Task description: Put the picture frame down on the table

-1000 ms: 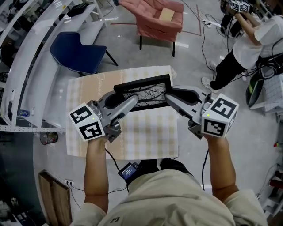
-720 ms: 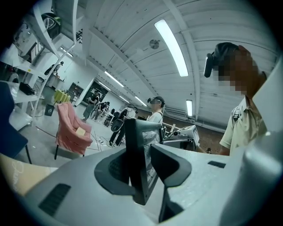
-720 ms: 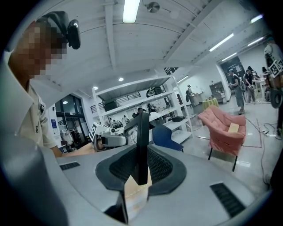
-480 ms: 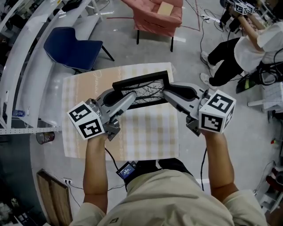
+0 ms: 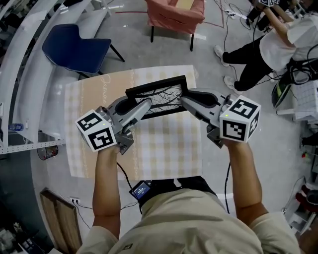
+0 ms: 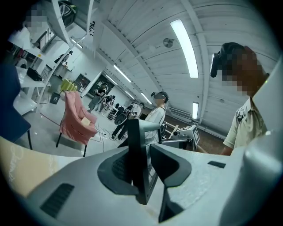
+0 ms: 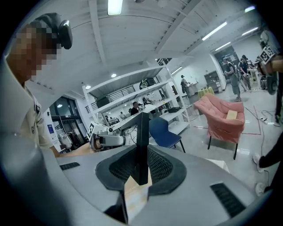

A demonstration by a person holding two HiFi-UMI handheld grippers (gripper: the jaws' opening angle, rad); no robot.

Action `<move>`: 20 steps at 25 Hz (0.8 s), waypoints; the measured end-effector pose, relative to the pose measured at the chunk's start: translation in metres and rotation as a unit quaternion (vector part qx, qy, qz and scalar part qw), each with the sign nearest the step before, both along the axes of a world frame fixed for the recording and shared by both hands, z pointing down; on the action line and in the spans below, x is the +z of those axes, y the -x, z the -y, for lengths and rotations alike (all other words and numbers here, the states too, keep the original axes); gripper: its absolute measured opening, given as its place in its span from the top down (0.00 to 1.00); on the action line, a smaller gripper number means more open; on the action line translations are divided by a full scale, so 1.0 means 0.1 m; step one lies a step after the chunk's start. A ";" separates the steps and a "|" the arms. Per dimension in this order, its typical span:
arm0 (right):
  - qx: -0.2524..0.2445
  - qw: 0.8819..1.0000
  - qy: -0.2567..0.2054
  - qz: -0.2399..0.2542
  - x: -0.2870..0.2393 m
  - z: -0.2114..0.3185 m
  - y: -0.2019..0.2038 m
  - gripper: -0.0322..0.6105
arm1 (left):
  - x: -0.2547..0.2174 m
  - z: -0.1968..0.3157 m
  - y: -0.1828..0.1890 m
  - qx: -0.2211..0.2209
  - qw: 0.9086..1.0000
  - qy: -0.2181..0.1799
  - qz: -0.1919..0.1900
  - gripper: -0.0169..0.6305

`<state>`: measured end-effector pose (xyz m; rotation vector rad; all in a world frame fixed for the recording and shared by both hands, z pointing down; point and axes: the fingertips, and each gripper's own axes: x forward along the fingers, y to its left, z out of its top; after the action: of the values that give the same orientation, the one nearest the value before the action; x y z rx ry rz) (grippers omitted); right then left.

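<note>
A black picture frame (image 5: 158, 95) with a branch drawing hangs tilted over the far half of the table (image 5: 164, 149), which has a beige checked cloth. My left gripper (image 5: 145, 105) is shut on its left end and my right gripper (image 5: 185, 100) on its right end. In the left gripper view the frame's edge (image 6: 142, 167) stands upright between the pads of the left gripper (image 6: 140, 150), whose jaws have just been opening a little. The right gripper view shows the thin black edge (image 7: 142, 132) clamped in the right gripper (image 7: 141, 154).
A blue chair (image 5: 74, 49) stands beyond the table's far left corner and a pink armchair (image 5: 174, 12) further back. A person (image 5: 268, 42) crouches at the upper right among cables. White benches (image 5: 25, 74) run along the left side.
Both grippers have come down together with the frame, which now hangs closer to the tablecloth. The hold on both ends looks the same.
</note>
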<state>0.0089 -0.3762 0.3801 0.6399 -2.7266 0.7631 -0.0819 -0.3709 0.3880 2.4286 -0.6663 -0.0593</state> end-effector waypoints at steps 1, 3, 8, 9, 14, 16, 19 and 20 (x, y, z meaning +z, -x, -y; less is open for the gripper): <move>0.000 1.000 0.003 -0.001 0.03 0.03 0.01 0.84 | 0.03 0.02 0.01 -0.001 1.000 0.003 -0.001 0.82; 0.000 1.000 0.008 -0.002 0.09 0.08 0.03 0.84 | 0.10 0.07 0.03 -0.002 1.000 0.009 -0.002 0.82; -0.001 1.000 0.018 -0.007 0.26 0.16 0.08 0.84 | 0.27 0.15 0.08 -0.006 1.000 0.022 -0.004 0.82; -0.001 1.000 0.020 -0.008 0.30 0.17 0.09 0.84 | 0.30 0.16 0.09 -0.007 1.000 0.025 -0.004 0.82; -0.001 0.999 0.032 -0.011 0.45 0.22 0.13 0.84 | 0.46 0.19 0.13 -0.008 0.999 0.041 -0.004 0.82; 0.002 0.999 0.037 -0.013 0.51 0.22 0.12 0.84 | 0.51 0.20 0.12 -0.008 0.999 0.046 -0.003 0.82; 0.005 0.999 0.044 -0.018 0.65 0.29 0.13 0.84 | 0.64 0.27 0.13 -0.010 0.998 0.055 -0.003 0.82; 0.005 0.999 0.047 -0.020 0.71 0.32 0.14 0.84 | 0.70 0.30 0.14 -0.011 0.998 0.059 -0.003 0.82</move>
<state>-0.0049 -0.4087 0.4506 0.6415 -2.6359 0.8668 -0.0959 -0.4010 0.4575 2.3074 -0.6739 -0.0361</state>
